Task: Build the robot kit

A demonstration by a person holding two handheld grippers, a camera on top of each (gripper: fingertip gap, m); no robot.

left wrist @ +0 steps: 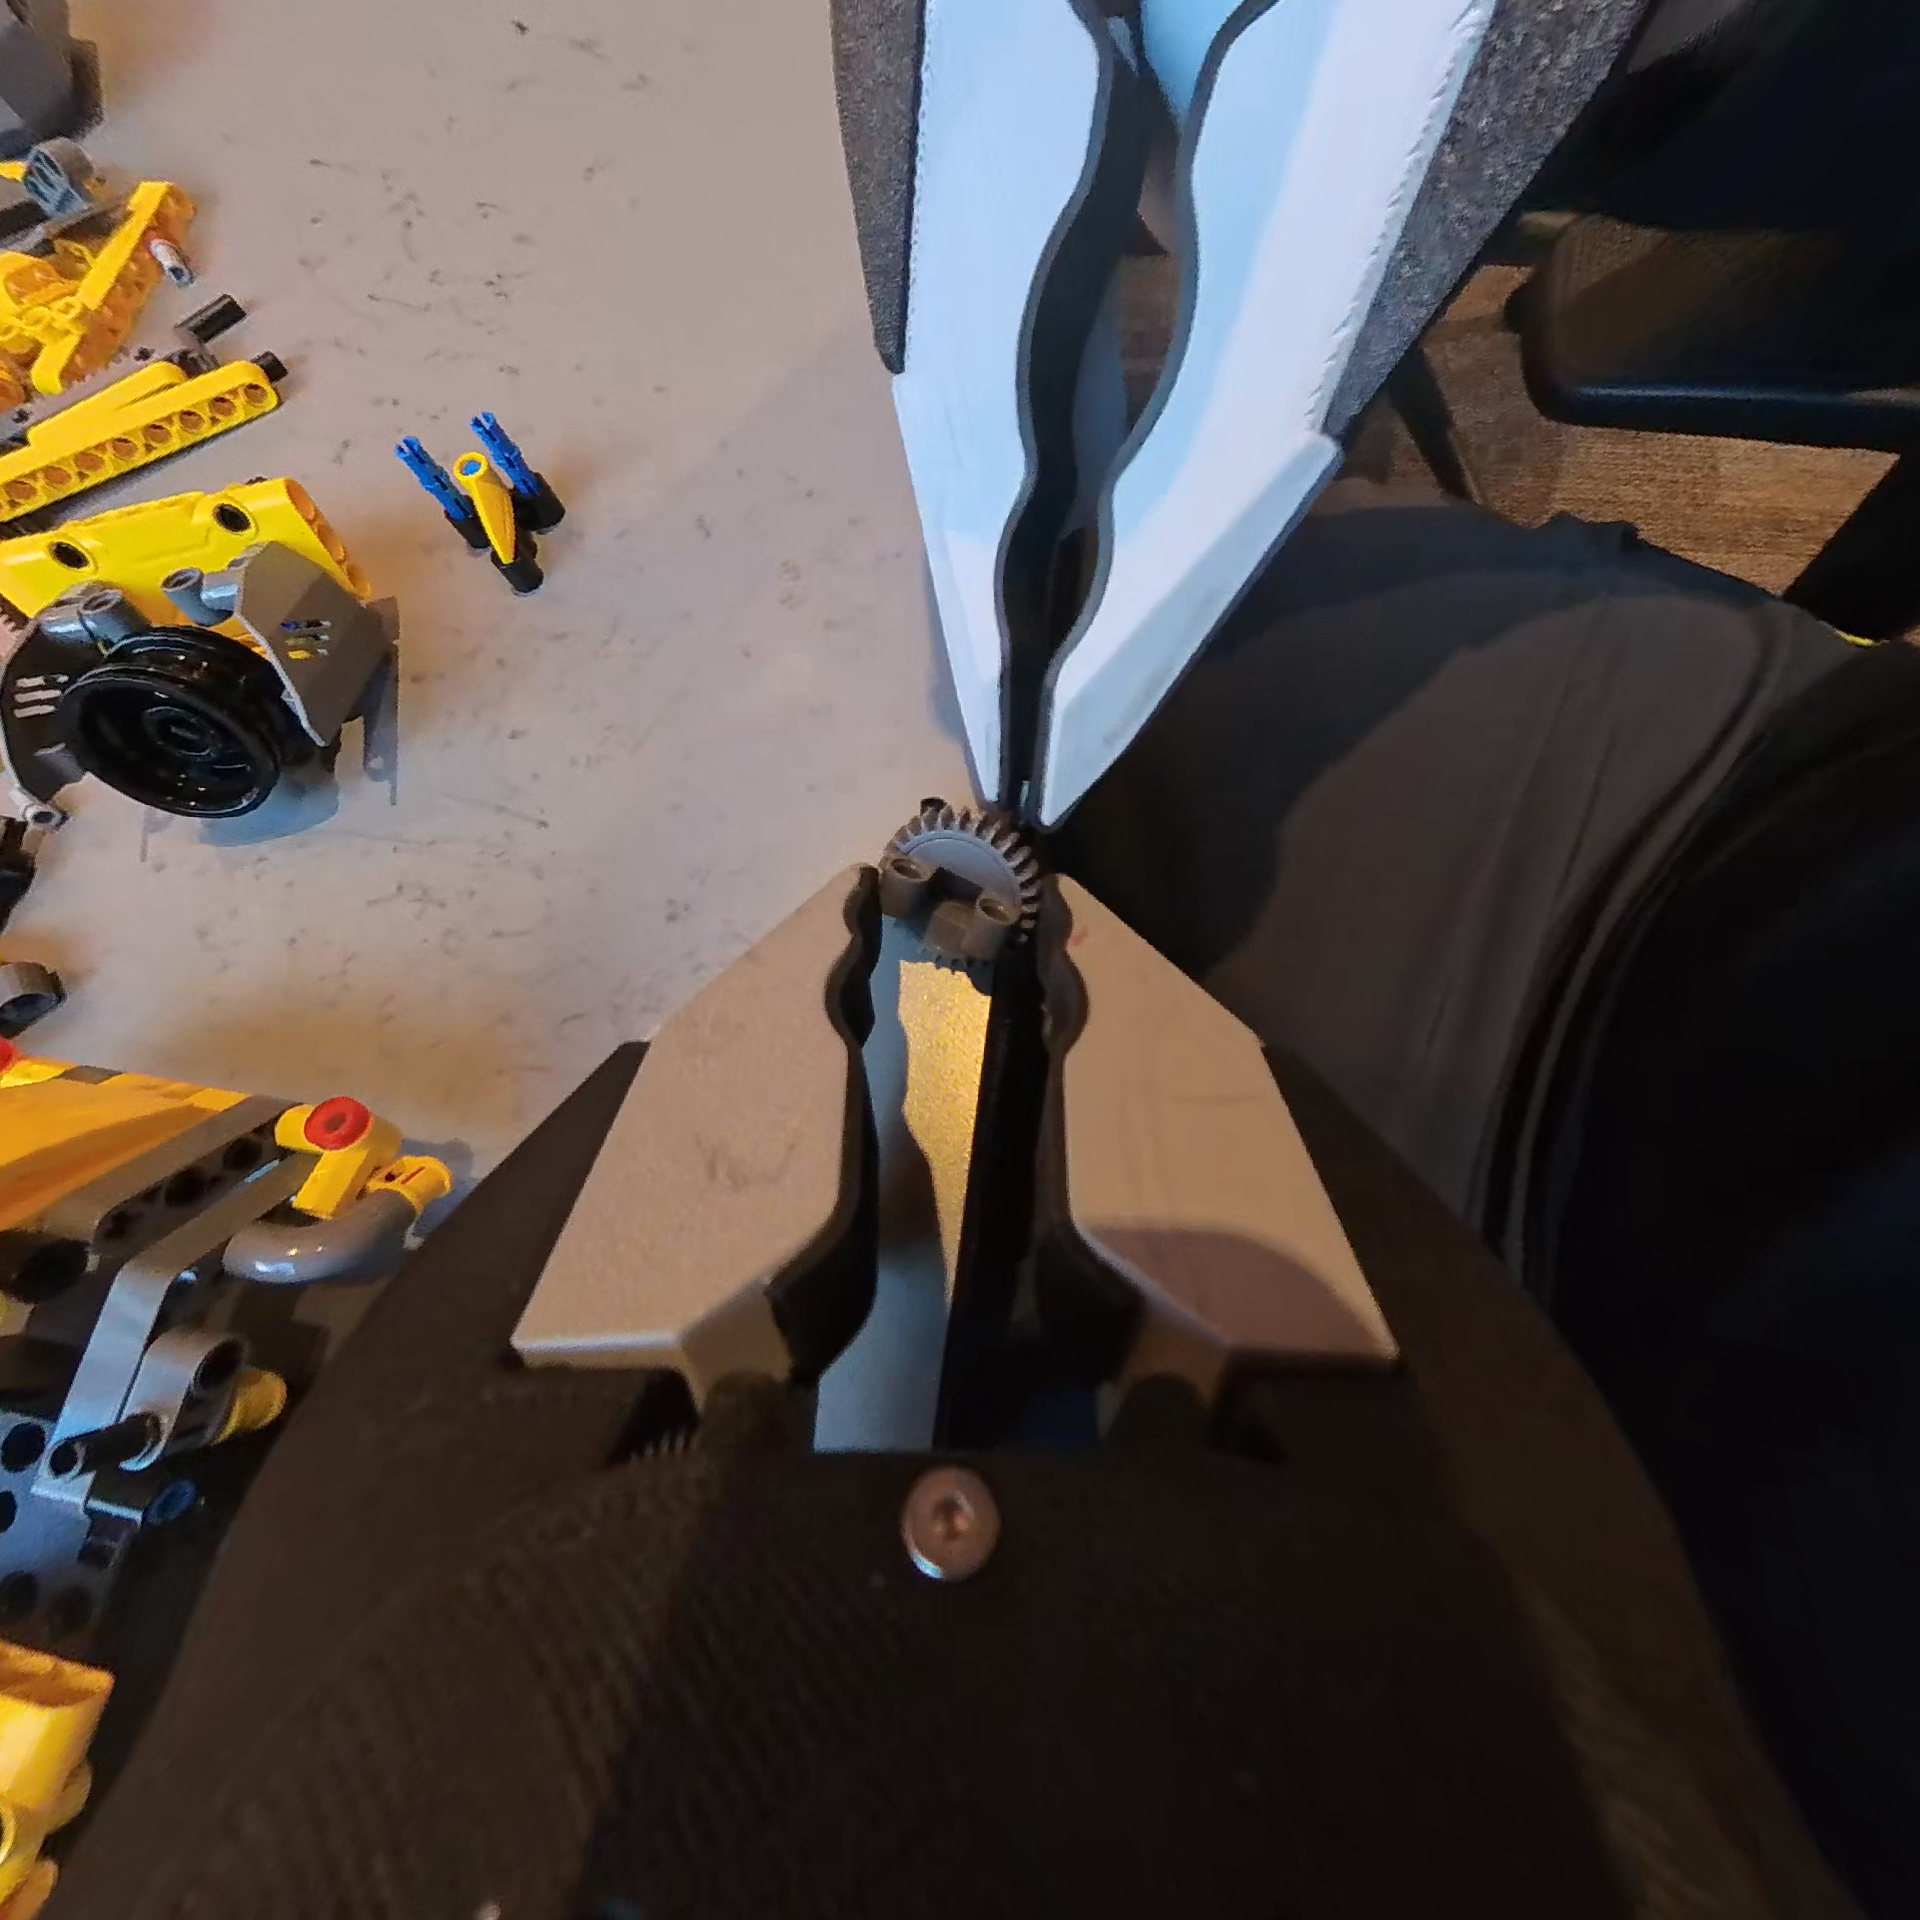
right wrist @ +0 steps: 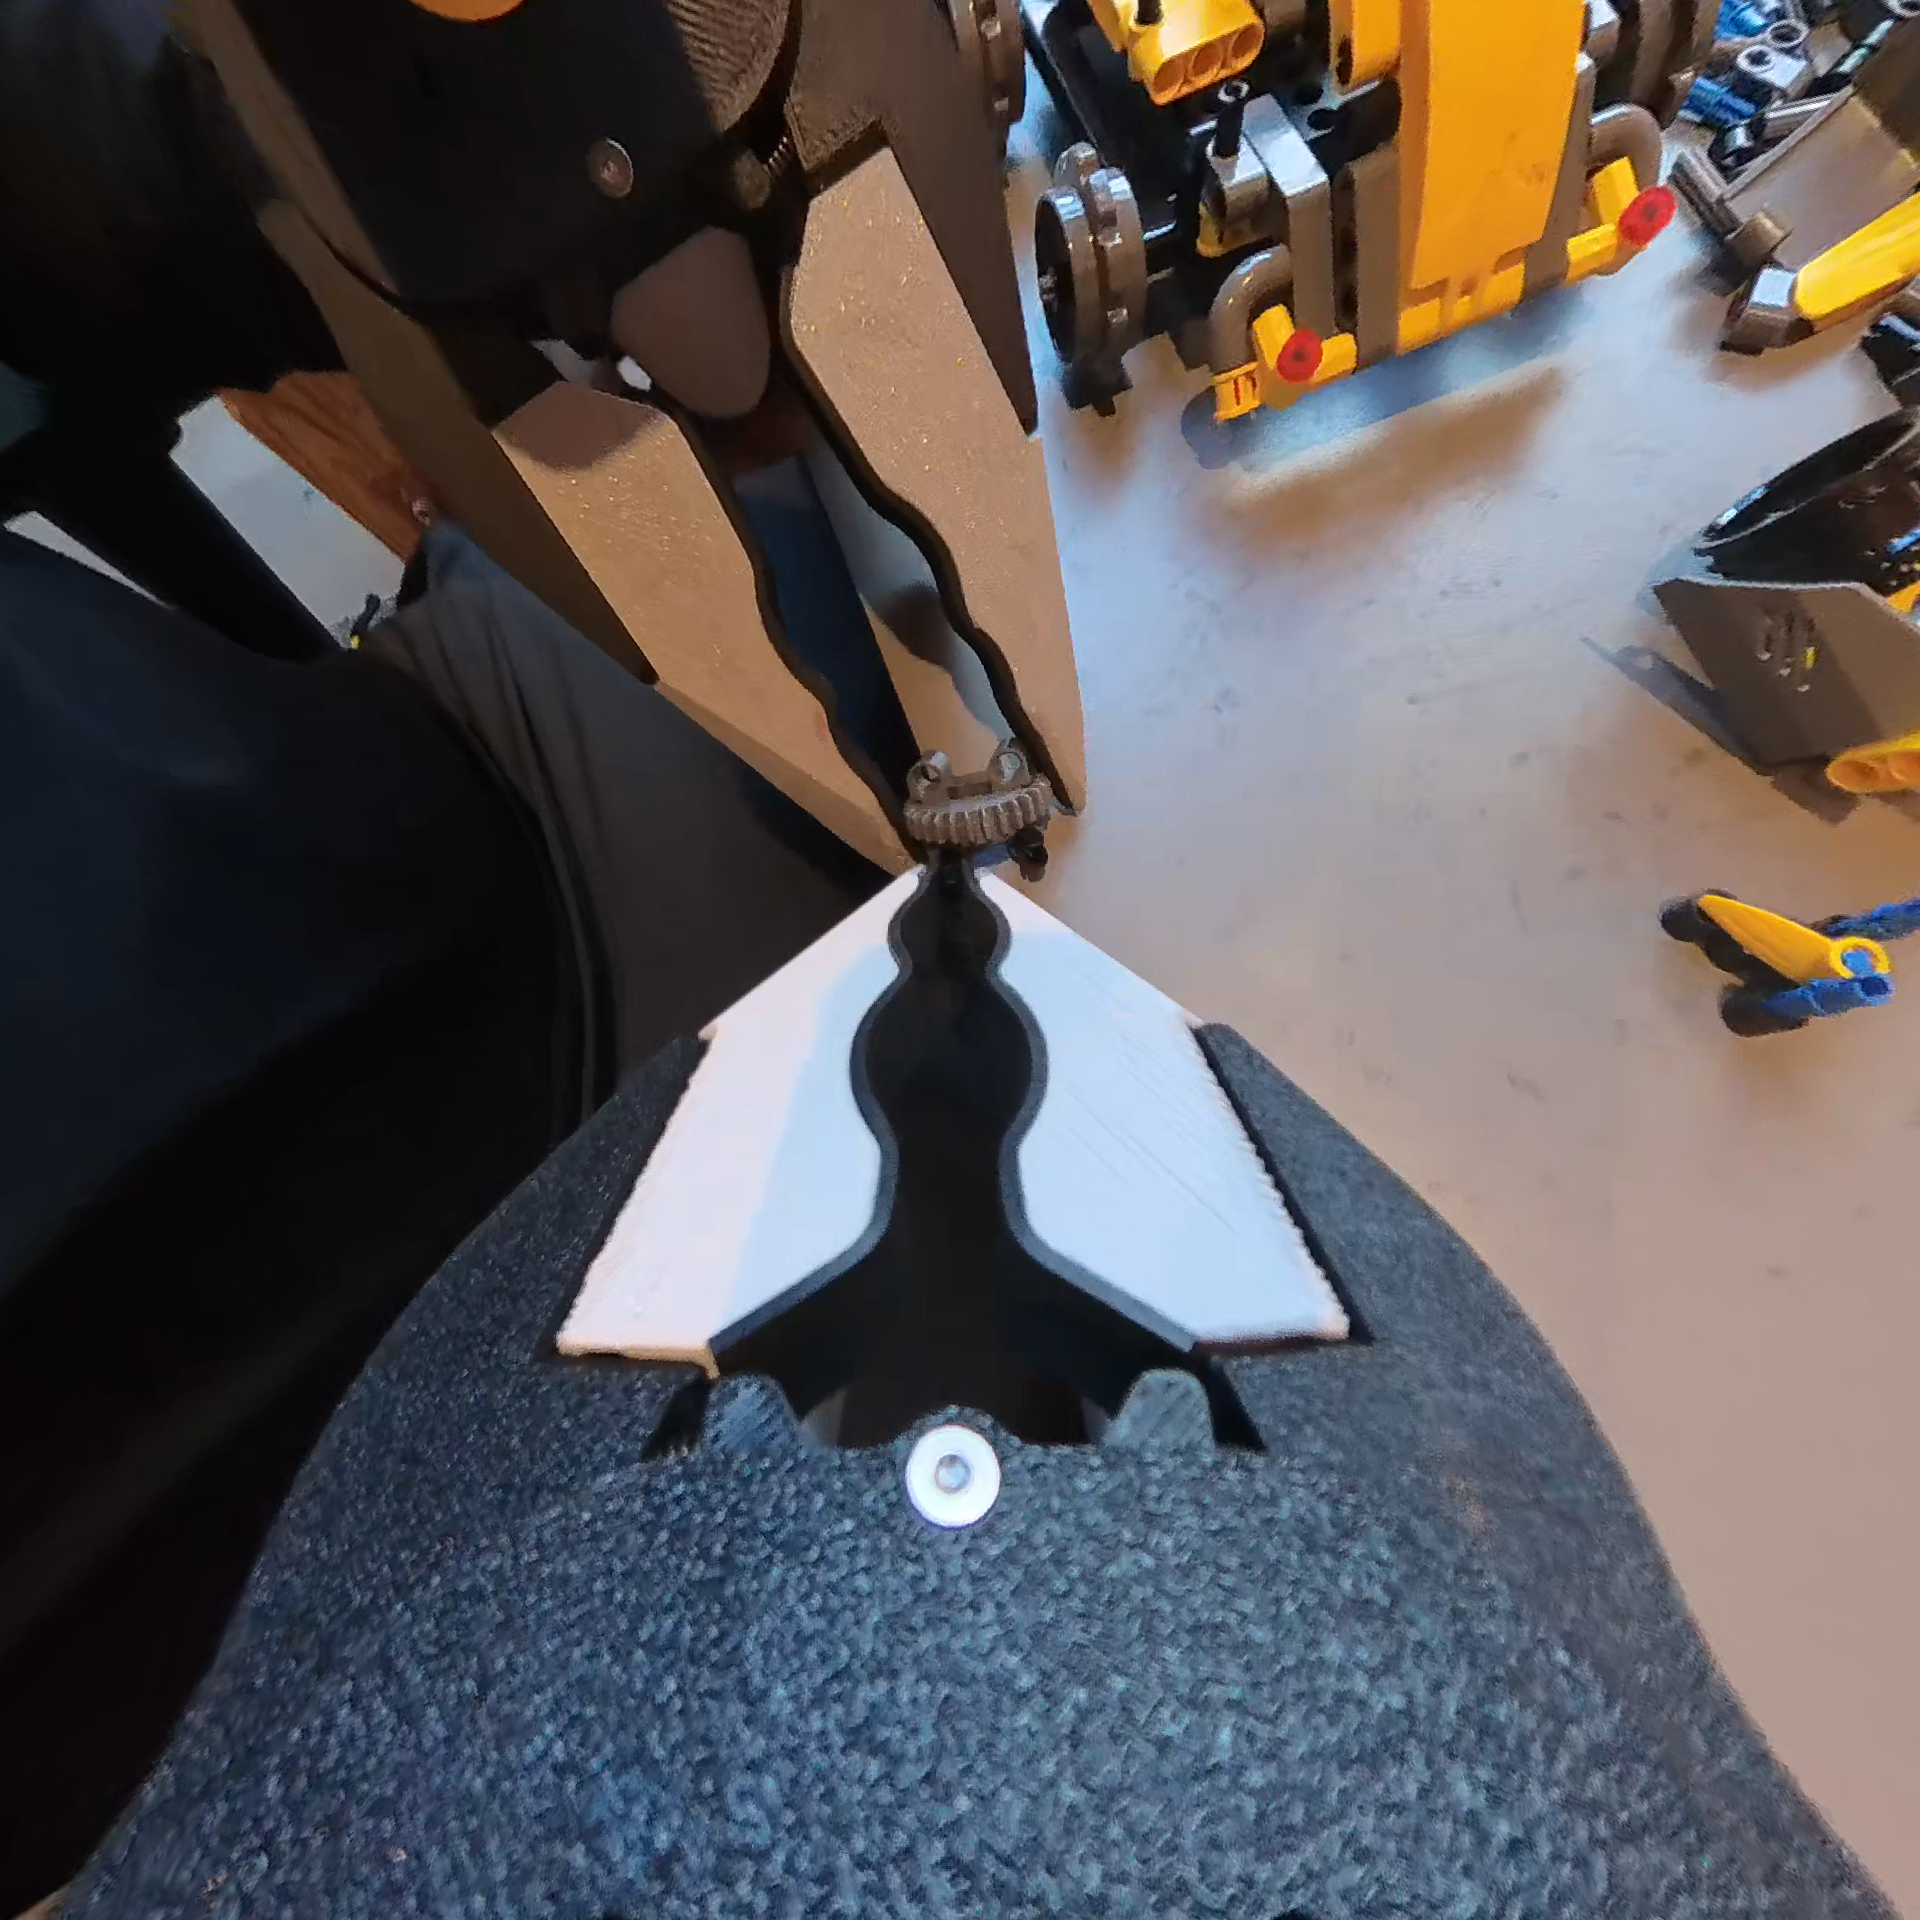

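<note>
Gripping a small grey gear (left wrist: 956, 883) between its grey fingertips, the left tool (left wrist: 961, 894) is narrowed onto the part, which sits at the very tip of the fingers just past the bench (left wrist: 623, 312) edge, over a person's dark-clothed lap. Right tool (right wrist: 951, 883), white-fingered with a speckled dark body, meets it head-on from the opposite side; its tips are pinched nearly together on a thin black pin (right wrist: 951, 883) that sticks out of the gear's toothed face (right wrist: 971, 816). Whether the pin is truly clamped or only touched, cannot tell. Both tools are tip to tip, gear between them. On the pale, scuffed bench: a loose cluster of blue and black pins with a yellow cone piece (left wrist: 488, 499), well apart from the tools; a yellow and grey housing with a black wheel (left wrist: 177, 655) farther left; a long yellow beam with holes (left wrist: 135, 436); a larger yellow and grey model with red studs (right wrist: 1434, 197) by the left tool's body.
</note>
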